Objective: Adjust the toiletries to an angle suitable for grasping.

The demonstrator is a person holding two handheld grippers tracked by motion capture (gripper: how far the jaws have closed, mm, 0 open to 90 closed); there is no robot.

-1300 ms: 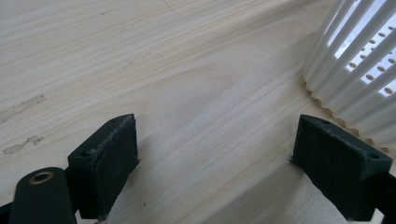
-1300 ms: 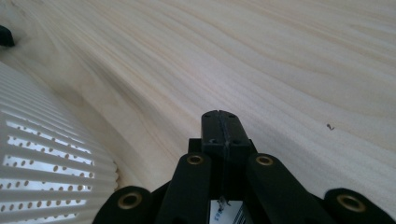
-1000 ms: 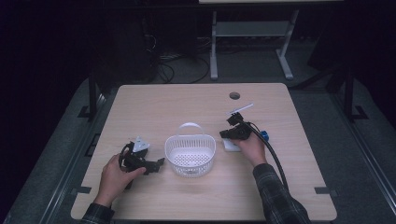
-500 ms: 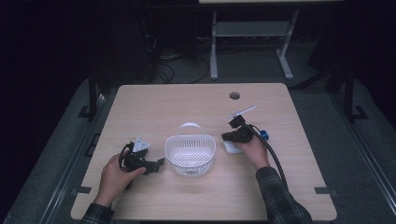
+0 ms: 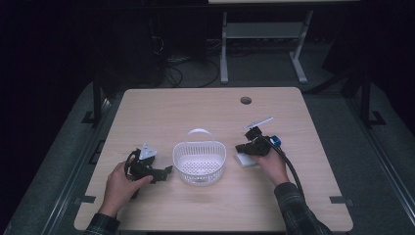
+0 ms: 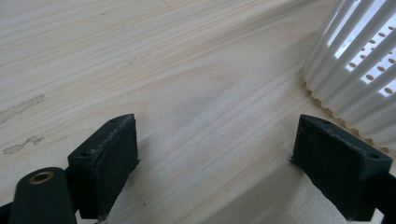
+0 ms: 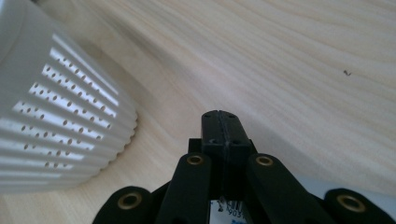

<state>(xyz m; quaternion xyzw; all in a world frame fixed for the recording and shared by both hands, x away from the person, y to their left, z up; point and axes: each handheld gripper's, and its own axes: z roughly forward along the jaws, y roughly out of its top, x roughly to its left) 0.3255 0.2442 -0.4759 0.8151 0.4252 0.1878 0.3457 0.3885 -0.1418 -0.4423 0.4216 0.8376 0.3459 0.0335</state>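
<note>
Basket (image 5: 199,160) sits mid-table (image 5: 195,107), dark room behind.

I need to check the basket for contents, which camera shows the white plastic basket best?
The high view: the white perforated plastic basket shows whole, open top visible. The left and right gripper views catch just its ribbed side wall.

The high view is looking forward and down from well above the table (image 5: 205,107), taking in the white basket (image 5: 199,161) at its middle. Both claw cameras are sitting low beside that basket (image 6: 355,70) (image 7: 56,121), facing it closely from opposite sides.
</note>
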